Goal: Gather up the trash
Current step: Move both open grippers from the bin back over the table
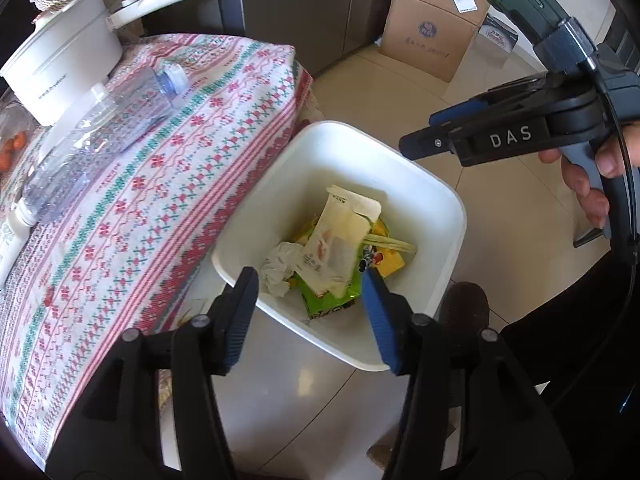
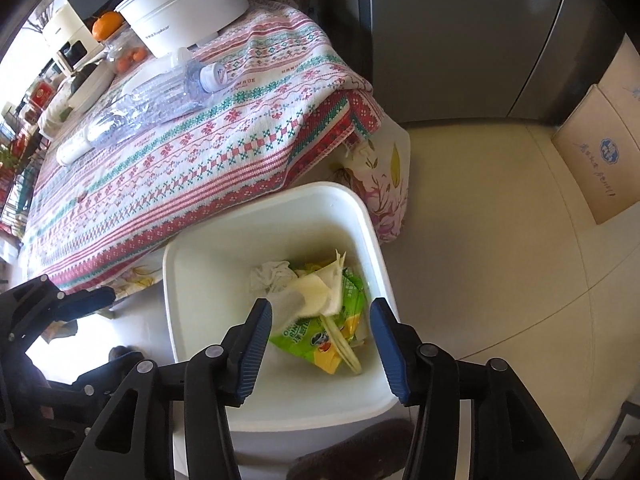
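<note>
Hovering over the white bin (image 1: pixel 432 200), both grippers, left (image 1: pixel 308 312) and right (image 2: pixel 320 344), are held with jaws open and empty, likely after release; wrappers (image 2: pixel 328 320) lie inside, while two plastic bottles (image 1: pixel 96 136) remain uncollected on the bench (image 1: pixel 160 216).

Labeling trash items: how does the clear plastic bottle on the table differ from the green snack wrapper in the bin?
The clear plastic bottle lies on its side on the patterned tablecloth, not yet collected; the green snack wrapper already sits inside the white bin. The bottle is transparent and keeps its rigid shape; the wrapper is opaque, printed, flat and crumpled, partly covered by other trash. Neither is held: both the left gripper and the right gripper are open.
</note>
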`<state>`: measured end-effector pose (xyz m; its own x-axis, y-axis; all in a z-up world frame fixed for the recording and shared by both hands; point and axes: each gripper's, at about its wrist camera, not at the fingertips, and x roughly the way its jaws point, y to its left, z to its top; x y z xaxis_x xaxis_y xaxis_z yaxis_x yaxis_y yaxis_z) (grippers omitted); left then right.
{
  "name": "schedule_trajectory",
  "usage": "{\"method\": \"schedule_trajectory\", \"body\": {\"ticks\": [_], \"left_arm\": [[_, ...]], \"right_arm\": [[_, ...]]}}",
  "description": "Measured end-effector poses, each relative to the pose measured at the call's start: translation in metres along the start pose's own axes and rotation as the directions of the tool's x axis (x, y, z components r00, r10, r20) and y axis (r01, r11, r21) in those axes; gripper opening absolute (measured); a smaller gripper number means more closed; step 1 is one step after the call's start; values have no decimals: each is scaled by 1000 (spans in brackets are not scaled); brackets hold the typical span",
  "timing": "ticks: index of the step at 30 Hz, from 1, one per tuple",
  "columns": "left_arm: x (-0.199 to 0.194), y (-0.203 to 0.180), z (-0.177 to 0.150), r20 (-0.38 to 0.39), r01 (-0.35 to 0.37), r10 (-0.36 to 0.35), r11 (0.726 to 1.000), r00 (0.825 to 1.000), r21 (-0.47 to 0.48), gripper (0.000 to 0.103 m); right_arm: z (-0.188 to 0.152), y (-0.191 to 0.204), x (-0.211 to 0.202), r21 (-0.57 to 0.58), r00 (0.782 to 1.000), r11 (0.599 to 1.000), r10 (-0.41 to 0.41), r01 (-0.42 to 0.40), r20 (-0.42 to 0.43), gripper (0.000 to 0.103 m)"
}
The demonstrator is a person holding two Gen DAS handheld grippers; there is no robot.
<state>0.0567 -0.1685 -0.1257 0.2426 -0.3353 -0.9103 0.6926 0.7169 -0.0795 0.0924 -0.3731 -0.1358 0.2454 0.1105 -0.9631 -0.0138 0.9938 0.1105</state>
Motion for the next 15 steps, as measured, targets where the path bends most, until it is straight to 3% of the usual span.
{"method": "schedule_trajectory", "body": {"ticks": [5,15], "left_arm": [[-9,10,2,18,-24,24,999,1000,-24,65],[-33,65,1,57,-98,108,982,992,-160,76]], "right_arm": [[4,6,-7,-13,1000,1000,-6,6,24,56],[23,28,-23,-36,995,999,1,3,97,66]]}}
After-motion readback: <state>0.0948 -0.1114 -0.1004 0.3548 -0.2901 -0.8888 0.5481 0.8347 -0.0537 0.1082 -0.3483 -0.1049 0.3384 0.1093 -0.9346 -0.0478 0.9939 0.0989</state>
